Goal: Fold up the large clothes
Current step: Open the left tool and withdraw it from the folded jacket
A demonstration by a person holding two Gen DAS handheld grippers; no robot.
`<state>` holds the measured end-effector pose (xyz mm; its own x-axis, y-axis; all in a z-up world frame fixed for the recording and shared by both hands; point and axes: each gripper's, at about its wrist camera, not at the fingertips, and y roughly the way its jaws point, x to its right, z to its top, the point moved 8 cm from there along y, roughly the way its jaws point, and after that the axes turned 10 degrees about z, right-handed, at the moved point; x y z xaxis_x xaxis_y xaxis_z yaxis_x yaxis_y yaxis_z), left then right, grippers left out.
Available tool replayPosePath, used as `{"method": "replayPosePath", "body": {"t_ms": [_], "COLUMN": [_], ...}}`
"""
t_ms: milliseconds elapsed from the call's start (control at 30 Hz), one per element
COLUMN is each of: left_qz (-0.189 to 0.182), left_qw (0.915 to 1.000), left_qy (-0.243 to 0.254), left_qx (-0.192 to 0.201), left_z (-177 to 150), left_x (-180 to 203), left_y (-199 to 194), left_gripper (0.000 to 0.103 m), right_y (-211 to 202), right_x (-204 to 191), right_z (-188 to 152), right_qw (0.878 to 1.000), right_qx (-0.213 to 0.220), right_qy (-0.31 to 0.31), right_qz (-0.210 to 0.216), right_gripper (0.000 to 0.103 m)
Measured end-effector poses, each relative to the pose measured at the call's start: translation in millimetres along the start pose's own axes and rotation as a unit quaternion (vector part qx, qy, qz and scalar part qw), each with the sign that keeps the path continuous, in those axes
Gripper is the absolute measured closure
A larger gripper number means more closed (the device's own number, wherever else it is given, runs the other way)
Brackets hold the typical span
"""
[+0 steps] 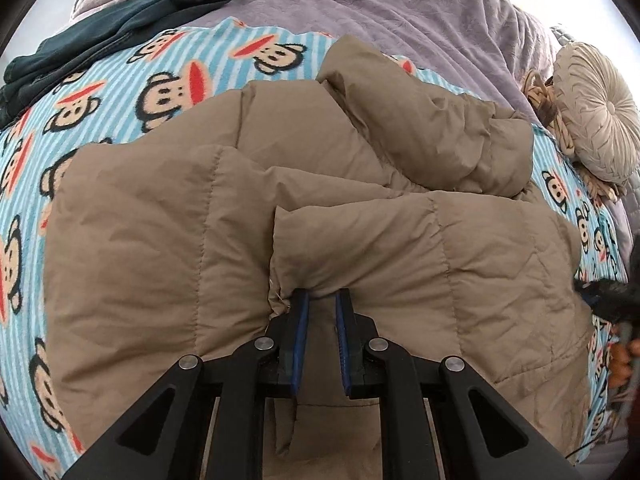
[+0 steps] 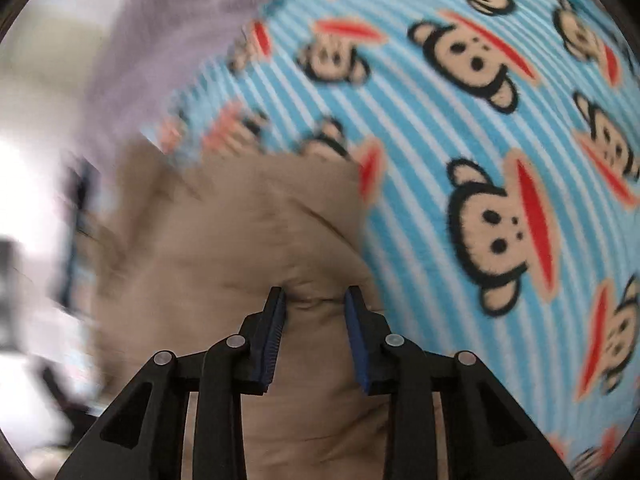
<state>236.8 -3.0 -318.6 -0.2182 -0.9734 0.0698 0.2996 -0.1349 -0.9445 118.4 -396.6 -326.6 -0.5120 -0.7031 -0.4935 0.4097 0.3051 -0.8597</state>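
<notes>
A tan quilted puffer jacket (image 1: 160, 240) lies bunched on a blue striped monkey-print blanket (image 1: 120, 92), with a sleeve folded across its upper right. My left gripper (image 1: 322, 306) points down at it and is shut on a puffy fold of the jacket's edge. In the blurred right wrist view, the same jacket (image 2: 224, 240) fills the lower middle. My right gripper (image 2: 316, 298) holds a thick, puckered ridge of its fabric between the blue pads. The monkey-print blanket (image 2: 460, 128) spreads out to the right of it.
A dark green garment (image 1: 120, 28) lies at the far left on a purple bed cover (image 1: 380, 12). A round pleated cushion (image 1: 600, 116) and a knotted one (image 1: 540, 96) sit at the right. A dark blurred shape (image 1: 612, 300) shows at the right edge.
</notes>
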Motion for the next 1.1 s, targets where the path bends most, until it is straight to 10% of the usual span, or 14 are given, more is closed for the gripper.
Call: {"method": "replayPosePath", "body": {"t_ms": [300,633,700,733,1100], "left_qz": [0.02,0.05,0.055,0.06,0.073], "left_qw": [0.9998,0.9985,0.9983,0.998,0.997], "left_qy": [-0.002,0.005,0.006,0.002,0.004], "left_qx": [0.002,0.023,0.017,0.022,0.025], "left_z": [2,-19,-27,-30,-67], "left_x": [0,-10,-12,-14,-14], "left_y": [-16,-69,-73,-76,-105], "left_gripper": [0.087,0.087,0.043,0.0,0.0], "right_y": [-23,-69,-69,-69,-81], "right_x": [-2,-28,-36,-40,-69], "right_z": [-16,-75,-87,-91,-118], "right_qw": [0.999,0.998,0.997,0.997,0.99], "right_qx": [0.037,0.042,0.035,0.032,0.053], "right_qy": [-0.007,-0.044,-0.058,-0.066,-0.114], "right_qz": [-0.029,-0.029,-0.032,-0.036,-0.062], "right_gripper": [0.059,0.023,0.023,0.023,0.014]}}
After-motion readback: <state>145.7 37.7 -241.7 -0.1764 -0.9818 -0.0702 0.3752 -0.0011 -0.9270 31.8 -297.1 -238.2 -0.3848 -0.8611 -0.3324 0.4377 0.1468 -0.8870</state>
